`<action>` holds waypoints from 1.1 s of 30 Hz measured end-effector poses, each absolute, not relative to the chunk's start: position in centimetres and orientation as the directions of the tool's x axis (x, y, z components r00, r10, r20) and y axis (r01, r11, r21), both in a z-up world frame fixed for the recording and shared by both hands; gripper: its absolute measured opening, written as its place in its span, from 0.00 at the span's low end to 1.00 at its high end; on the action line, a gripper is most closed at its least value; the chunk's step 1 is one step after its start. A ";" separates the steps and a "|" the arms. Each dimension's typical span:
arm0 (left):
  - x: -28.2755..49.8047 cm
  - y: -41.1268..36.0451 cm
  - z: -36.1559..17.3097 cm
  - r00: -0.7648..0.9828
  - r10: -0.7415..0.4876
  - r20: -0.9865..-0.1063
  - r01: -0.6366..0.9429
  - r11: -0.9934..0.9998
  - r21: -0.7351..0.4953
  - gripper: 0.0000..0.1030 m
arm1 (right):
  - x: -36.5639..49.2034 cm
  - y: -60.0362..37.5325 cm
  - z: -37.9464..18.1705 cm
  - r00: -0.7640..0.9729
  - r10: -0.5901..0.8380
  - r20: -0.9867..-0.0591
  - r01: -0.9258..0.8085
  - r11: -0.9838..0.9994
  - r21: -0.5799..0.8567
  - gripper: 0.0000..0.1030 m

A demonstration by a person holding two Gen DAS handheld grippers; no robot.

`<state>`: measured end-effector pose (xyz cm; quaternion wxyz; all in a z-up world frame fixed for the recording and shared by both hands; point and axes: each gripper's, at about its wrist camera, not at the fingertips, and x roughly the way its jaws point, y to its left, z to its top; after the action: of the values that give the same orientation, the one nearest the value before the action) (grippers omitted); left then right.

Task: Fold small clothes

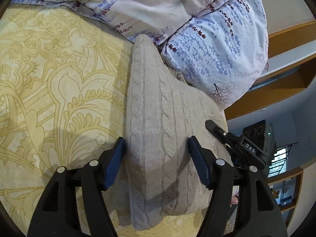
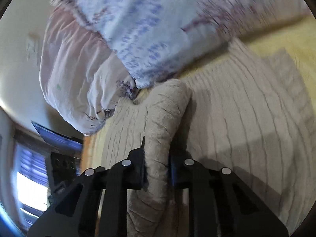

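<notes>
A beige cable-knit sweater (image 1: pixel 158 102) lies on the yellow patterned bed sheet (image 1: pixel 49 79), running away from me toward the bedding. My left gripper (image 1: pixel 157 154) stands open over a raised fold of it, one blue pad on each side, neither pressing. At the sweater's right edge the right gripper (image 1: pixel 213 127) comes in from the side. In the right wrist view the sweater (image 2: pixel 246 108) spreads to the right, and my right gripper (image 2: pixel 157 167) is shut on a bunched ridge of the knit (image 2: pixel 164 122). That view is blurred.
A floral white, blue and pink duvet (image 1: pixel 207 49) is piled against the far end of the sweater and hangs over it in the right wrist view (image 2: pixel 138 29). Wooden shelves (image 1: pixel 286 39) and a window (image 1: pixel 276 162) lie past the bed's right side.
</notes>
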<state>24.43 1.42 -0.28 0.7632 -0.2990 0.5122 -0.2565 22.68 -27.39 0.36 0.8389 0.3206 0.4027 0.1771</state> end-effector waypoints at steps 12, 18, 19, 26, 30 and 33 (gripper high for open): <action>23.4 1.5 0.4 0.338 -0.711 -0.616 0.104 0.679 -0.727 0.72 | 15.3 -18.8 7.5 0.879 0.177 -0.443 -0.272 0.949 -0.160 0.14; 22.7 -0.4 0.9 0.304 -0.719 -0.625 0.166 0.686 -0.709 0.72 | 15.3 -21.6 7.8 0.889 0.099 -0.447 -0.195 0.966 -0.173 0.14; 22.6 -0.7 0.9 0.299 -0.720 -0.626 0.172 0.686 -0.707 0.72 | 15.2 -22.3 7.9 0.891 0.088 -0.446 -0.182 0.968 -0.172 0.14; 22.1 -2.9 0.9 0.261 -0.724 -0.638 0.222 0.689 -0.690 0.72 | 14.9 -26.0 7.6 0.886 0.035 -0.463 -0.117 0.982 -0.150 0.14; 21.9 -3.6 0.7 0.255 -0.717 -0.648 0.240 0.697 -0.676 0.72 | 15.2 -28.3 6.5 0.865 0.050 -0.499 -0.097 0.993 -0.068 0.14; 21.8 -4.0 0.4 0.238 -0.723 -0.649 0.241 0.691 -0.682 0.72 | 15.1 -29.6 6.2 0.864 0.060 -0.499 -0.079 0.997 -0.018 0.14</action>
<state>21.80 -3.98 0.40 0.7528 -0.2283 0.5279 -0.3201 15.07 -29.59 6.24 0.9653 -0.0186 0.2580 0.0358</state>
